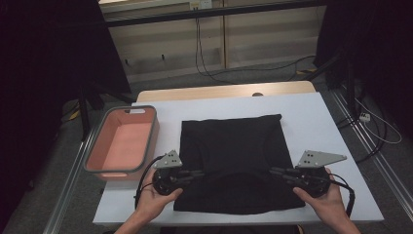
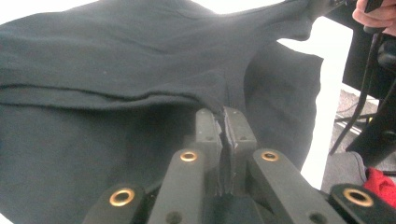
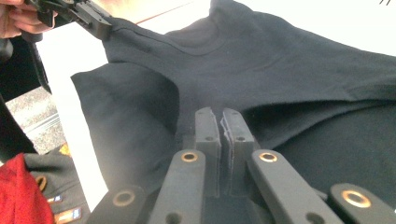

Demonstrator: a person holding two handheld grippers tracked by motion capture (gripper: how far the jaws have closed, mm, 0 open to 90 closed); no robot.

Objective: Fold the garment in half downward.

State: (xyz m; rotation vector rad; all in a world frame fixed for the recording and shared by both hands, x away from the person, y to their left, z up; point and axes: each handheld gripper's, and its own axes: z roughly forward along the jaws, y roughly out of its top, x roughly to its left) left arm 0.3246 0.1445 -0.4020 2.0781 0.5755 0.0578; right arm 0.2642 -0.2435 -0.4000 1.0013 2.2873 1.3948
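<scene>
A black garment point(image 1: 231, 141) lies spread on the white table point(image 1: 311, 112), folded to a rough square. My left gripper point(image 1: 197, 173) is shut on a raised fold of it near the front left. My right gripper point(image 1: 274, 171) is shut on the same fold near the front right, and the cloth stretches between them. In the left gripper view the jaws point(image 2: 223, 116) pinch black cloth point(image 2: 116, 56), with the other gripper point(image 2: 329, 5) far off. In the right gripper view the jaws point(image 3: 222, 116) also pinch black cloth point(image 3: 280, 60).
A salmon bin with a grey rim point(image 1: 96, 144) stands at the table's left edge and looks empty. Bare white table runs behind and to the right of the garment. Cables trail on the floor beyond. Something red point(image 3: 18, 191) lies low beside the table.
</scene>
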